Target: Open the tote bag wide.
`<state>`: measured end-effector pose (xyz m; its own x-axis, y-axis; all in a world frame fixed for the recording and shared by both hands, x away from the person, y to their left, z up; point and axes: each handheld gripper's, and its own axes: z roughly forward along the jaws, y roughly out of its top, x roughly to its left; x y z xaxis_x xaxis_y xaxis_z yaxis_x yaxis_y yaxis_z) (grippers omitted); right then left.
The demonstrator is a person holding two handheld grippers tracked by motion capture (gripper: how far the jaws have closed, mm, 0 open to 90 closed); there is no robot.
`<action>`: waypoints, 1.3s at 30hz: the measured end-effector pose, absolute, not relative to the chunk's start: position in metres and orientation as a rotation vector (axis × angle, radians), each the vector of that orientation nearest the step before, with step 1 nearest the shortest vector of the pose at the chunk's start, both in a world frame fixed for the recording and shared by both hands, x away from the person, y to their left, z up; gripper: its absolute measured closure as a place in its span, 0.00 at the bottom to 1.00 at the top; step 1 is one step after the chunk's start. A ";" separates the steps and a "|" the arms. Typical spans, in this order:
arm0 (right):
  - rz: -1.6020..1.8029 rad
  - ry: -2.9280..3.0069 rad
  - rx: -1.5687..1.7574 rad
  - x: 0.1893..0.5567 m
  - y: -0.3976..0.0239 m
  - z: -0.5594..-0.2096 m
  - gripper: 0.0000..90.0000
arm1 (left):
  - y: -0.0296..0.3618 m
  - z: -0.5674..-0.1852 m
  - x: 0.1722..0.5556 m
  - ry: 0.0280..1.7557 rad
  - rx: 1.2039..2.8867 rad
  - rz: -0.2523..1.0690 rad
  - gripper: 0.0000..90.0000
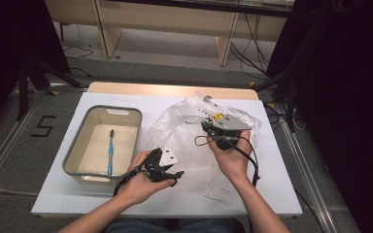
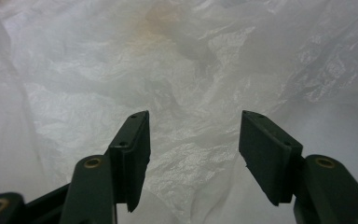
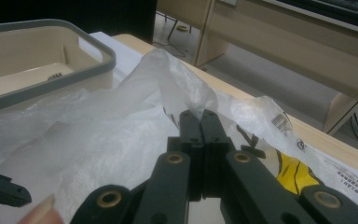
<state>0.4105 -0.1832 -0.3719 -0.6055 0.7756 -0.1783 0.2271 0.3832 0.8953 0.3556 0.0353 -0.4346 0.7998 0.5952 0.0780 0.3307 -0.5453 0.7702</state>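
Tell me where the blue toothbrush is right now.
In the high view the blue toothbrush lies on the floor of the grey-rimmed bin at the table's left side, left of the crumpled plastic bag and beyond the left gripper.

White-topped table [image 1: 272,194] with a light wood edge on grey floor [image 1: 9,145] marked "5" [image 1: 43,126], pale wooden furniture [image 1: 175,19] behind, black cables [image 1: 245,53] trailing, dark curtains [image 1: 349,97] both sides.
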 end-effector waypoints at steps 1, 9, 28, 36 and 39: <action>1.192 2.052 0.858 0.411 -0.184 -0.372 1.00 | 0.036 -0.433 0.355 0.679 2.189 0.429 0.47; 1.200 2.051 0.863 0.411 -0.184 -0.372 1.00 | 0.044 -0.420 0.353 0.678 2.165 0.446 0.41; 1.197 2.052 0.867 0.411 -0.185 -0.373 1.00 | 0.070 -0.409 0.356 0.748 2.119 0.446 0.38; 1.197 2.052 0.868 0.411 -0.185 -0.373 1.00 | 0.079 -0.403 0.359 0.775 2.103 0.473 0.37; 1.194 2.055 0.868 0.411 -0.185 -0.373 1.00 | 0.081 -0.402 0.359 0.781 2.101 0.479 0.37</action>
<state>0.4112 -0.1847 -0.3731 -0.6046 0.7777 -0.1723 0.2356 0.3812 0.8940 0.3594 0.0814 -0.4022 0.7348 0.6755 0.0621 0.3614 -0.4672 0.8069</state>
